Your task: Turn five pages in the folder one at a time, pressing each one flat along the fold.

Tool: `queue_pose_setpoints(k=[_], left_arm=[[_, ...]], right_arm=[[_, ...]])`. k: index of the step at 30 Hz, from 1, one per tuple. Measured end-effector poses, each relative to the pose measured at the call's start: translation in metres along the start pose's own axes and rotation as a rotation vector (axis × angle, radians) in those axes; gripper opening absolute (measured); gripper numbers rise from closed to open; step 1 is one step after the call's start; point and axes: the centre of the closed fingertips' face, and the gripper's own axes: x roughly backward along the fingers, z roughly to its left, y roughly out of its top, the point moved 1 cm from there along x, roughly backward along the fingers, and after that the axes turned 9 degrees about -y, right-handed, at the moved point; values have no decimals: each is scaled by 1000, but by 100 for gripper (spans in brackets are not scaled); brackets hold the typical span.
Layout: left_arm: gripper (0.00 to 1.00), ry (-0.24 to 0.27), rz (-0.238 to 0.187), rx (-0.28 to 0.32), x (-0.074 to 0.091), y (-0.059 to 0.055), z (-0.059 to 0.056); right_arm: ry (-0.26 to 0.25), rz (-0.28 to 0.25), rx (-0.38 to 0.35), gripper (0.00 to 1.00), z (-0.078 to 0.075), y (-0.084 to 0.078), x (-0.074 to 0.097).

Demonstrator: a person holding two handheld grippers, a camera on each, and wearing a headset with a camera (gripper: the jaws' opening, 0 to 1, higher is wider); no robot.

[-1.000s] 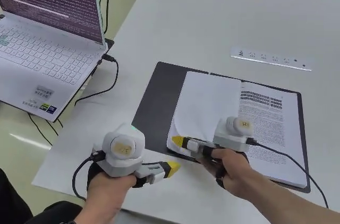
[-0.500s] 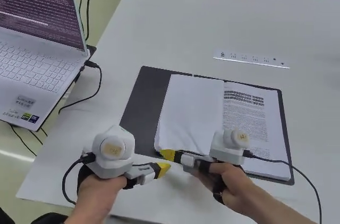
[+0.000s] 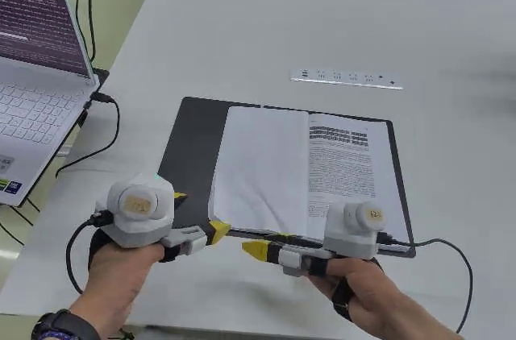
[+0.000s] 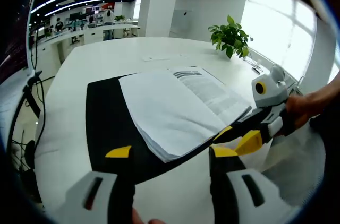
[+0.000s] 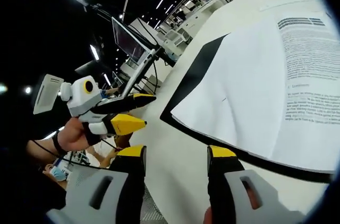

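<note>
Page (image 3: 262,167) now lies flat in folder (image 3: 189,147), my right gripper (image 3: 258,250) is backed off folder's near edge beside left gripper (image 3: 200,215), both jaws apart and empty

- A flat black folder (image 3: 189,161) is seen as matt and smooth.
- Its white paper pages (image 3: 262,167) are seen as matt.
- The white counter (image 3: 258,26) is seen as smooth and faintly glossy.

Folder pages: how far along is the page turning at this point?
Done: at least one blank-backed page lies flat on the left of the open folder; the count cannot be told. In hand: nothing; left gripper and right gripper are open at the folder's near edge, holding nothing. Left: the printed page waits to be turned.
</note>
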Motion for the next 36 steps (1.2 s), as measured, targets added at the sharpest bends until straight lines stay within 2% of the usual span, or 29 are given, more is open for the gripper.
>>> queue_pose_setpoints(k=[7, 9, 12, 16, 18, 22, 24, 32, 34, 36], left_arm=[[53, -3, -5, -3, -7, 5, -2], [51, -6, -24, 5, -8, 10, -5], [45, -7, -45, 14, -13, 15, -6], [38, -13, -43, 26, -23, 15, -7], [31, -25, -44, 24, -30, 15, -2], [17, -57, -14, 41, -41, 8, -7], [10, -65, -13, 52, -48, 3, -1], [5, -53, -8, 104, -57, -8, 5], [0, -50, -36, 140, -57, -7, 6], [0, -40, -39, 160, -57, -10, 12]], right_arm=[[2, -35, 15, 46, 0, 13, 7], [4, -32, 20, 47, 1, 13, 7], [8, -30, 31, 47, 1, 13, 11], [-3, -39, 15, 47, -4, 13, 13], [-7, -38, 12, 46, -5, 13, 13], [-16, -41, 6, 46, -8, 13, 14], [-20, -48, -1, 46, -9, 14, 15], [-36, -55, -32, 45, -15, 11, 18], [-38, -56, -42, 45, -15, 11, 17], [-36, -52, -42, 45, -14, 10, 16]])
